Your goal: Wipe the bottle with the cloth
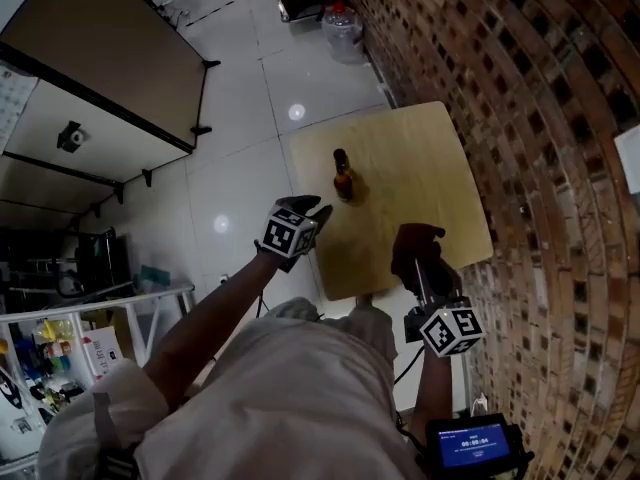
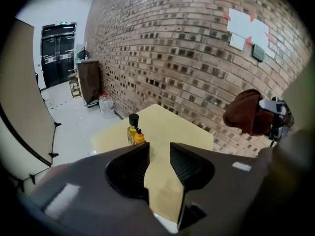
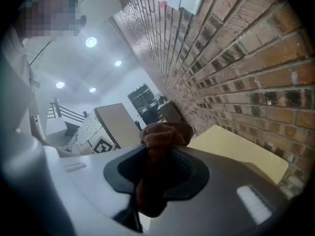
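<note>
A small bottle [image 1: 343,175] with yellow liquid and a black cap stands upright on the light wooden table [image 1: 430,158], near its left edge. The left gripper view shows the bottle [image 2: 134,132] just beyond my left gripper [image 2: 159,154], which is open with nothing between its jaws. In the head view my left gripper [image 1: 306,208] hangs off the table's left edge, short of the bottle. My right gripper [image 3: 158,154] is shut on a dark red cloth [image 3: 161,134]. It holds the cloth [image 1: 418,250] over the table's near right part.
A brick wall [image 1: 540,118] runs along the table's right side. A clear water jug [image 1: 342,30] stands on the tiled floor beyond the table. A grey partition [image 1: 110,58] and a cluttered cart [image 1: 60,353] are to the left.
</note>
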